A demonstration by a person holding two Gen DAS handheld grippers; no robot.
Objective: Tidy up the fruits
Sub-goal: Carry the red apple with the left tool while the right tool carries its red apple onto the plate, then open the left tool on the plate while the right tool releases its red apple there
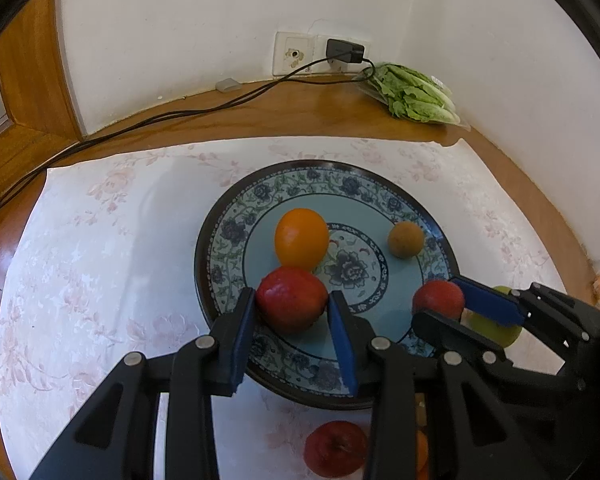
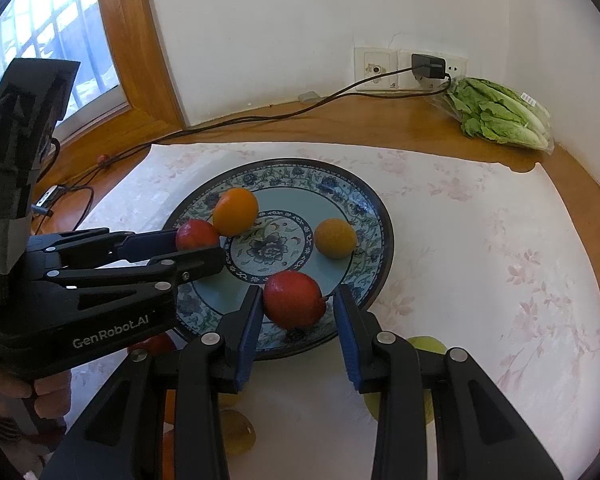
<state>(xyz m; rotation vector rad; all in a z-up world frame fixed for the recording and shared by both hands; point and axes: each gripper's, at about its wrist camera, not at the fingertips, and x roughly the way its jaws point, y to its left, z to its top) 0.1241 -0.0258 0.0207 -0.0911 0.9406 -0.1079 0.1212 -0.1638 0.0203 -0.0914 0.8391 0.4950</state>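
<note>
A patterned plate (image 1: pixel 224 236) sat on a pale floral cloth (image 1: pixel 100 240) spread over a wooden table (image 1: pixel 284 112). Four fruits lay on the plate: an orange (image 1: pixel 301 239) left of the centre flower, a small brownish-yellow fruit (image 1: pixel 405 239) toward the right rim, and two red apples near the front.

The left gripper (image 1: pixel 291 308) reached over the plate's near rim with its blue pads on either side of the left apple (image 1: pixel 291 298) — the left pad touching the skin, the right one at the apple's edge, so the jaws looked closed on it, though how firm the hold was could not be told. This apple sat against the orange's near side.

The right gripper (image 2: pixel 296 308) had its jaws apart around the right apple (image 2: pixel 293 299); the left pad was at the apple's side, while a gap showed between the fruit and the right pad. In the left wrist view that apple (image 1: pixel 438 298) lay between the same two fingers, coming in from the right.

Off the plate, a third red apple (image 1: pixel 335 448) rested on the cloth near the front edge, partly hidden by the left gripper's frame. A green fruit (image 1: pixel 496 330) lay just beside the plate's right rim, behind the right gripper.

At the back of the table a bag of lettuce (image 1: pixel 414 98) leaned into the corner, and a black cable (image 1: pixel 204 110) ran along the wood from a charger (image 1: pixel 346 51) plugged into the wall socket.
</note>
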